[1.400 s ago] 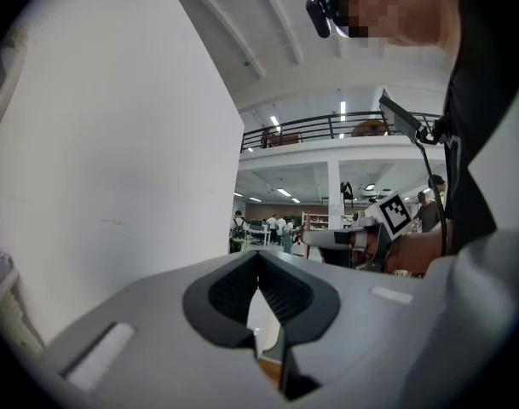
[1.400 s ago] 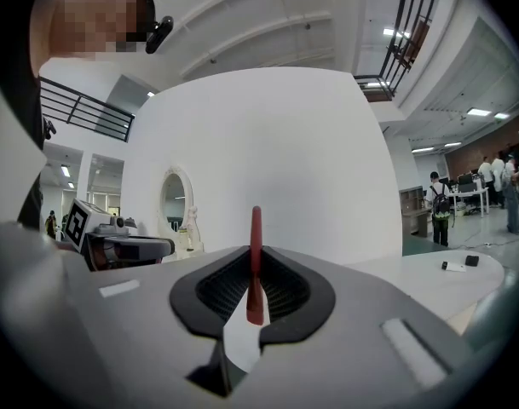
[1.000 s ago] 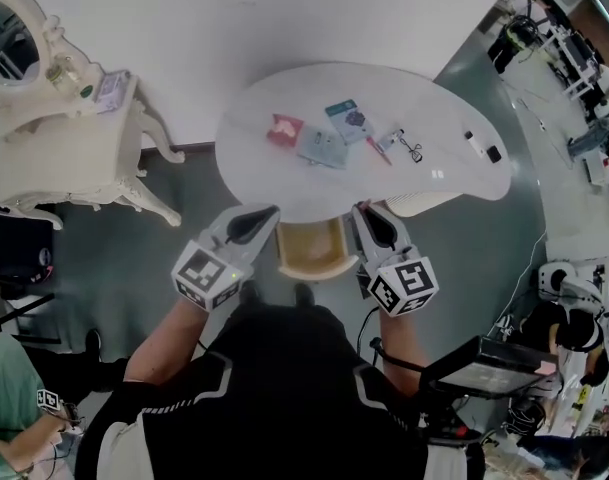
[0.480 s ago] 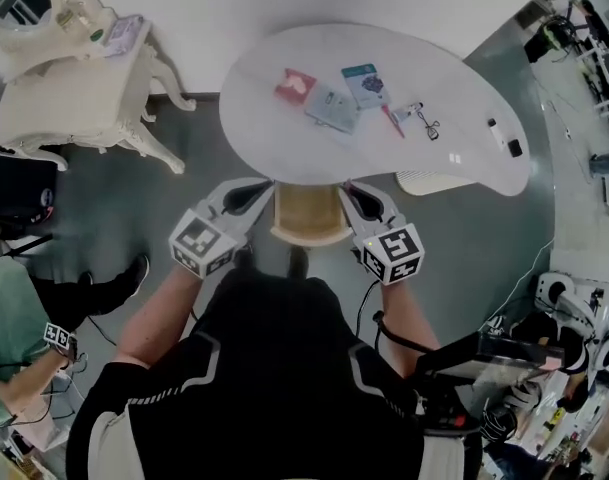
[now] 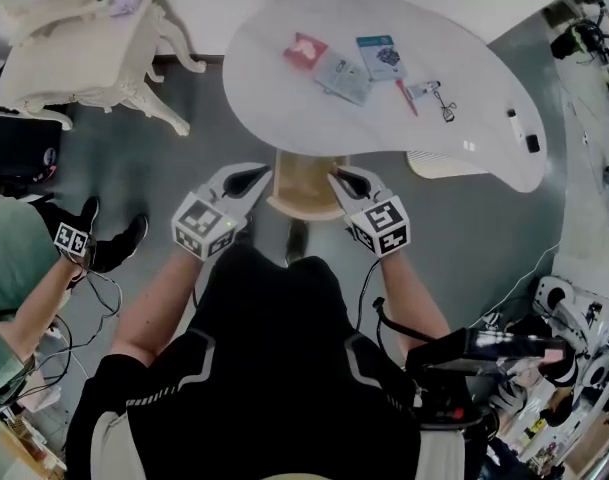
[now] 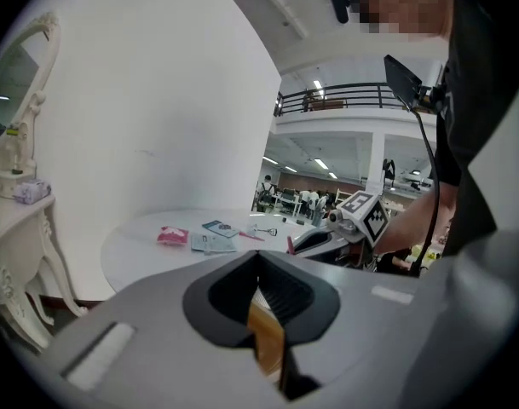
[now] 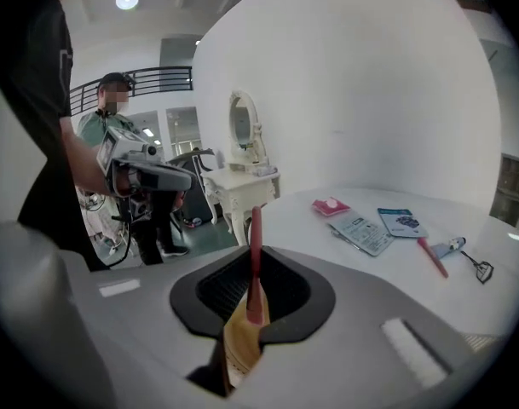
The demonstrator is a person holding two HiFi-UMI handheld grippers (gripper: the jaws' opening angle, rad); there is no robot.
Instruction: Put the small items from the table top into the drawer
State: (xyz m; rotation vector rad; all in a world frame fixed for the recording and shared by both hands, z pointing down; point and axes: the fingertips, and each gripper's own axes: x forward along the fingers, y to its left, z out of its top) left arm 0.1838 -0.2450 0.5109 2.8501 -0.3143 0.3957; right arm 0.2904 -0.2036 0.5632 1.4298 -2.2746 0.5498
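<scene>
On the white oval table [image 5: 284,118] lie a pink packet [image 5: 305,50], a grey-blue packet [image 5: 345,76], a teal card [image 5: 380,55], a red pen [image 5: 406,96], a small tube [image 5: 421,89] and an eyelash curler [image 5: 446,105]. A light wooden drawer [image 5: 306,183] stands pulled out under the near edge. My left gripper [image 5: 246,180] hangs at its left side and my right gripper [image 5: 346,182] at its right, both shut and holding nothing. The left gripper view has the left gripper's tip [image 6: 259,258] over the drawer's wood [image 6: 266,331]. The right gripper [image 7: 256,228] shows the same.
Two small dark and white items [image 5: 522,133] lie at the table's far right end. A white dressing table [image 5: 74,38] stands to the left. A person in green [image 5: 14,278] stands at my left, holding a device. Stands and cables crowd the lower right.
The head view has drawn back, so the table sits higher in the picture. Both grippers have kept to the sides of the open drawer, and the right one has come in closer to it.
</scene>
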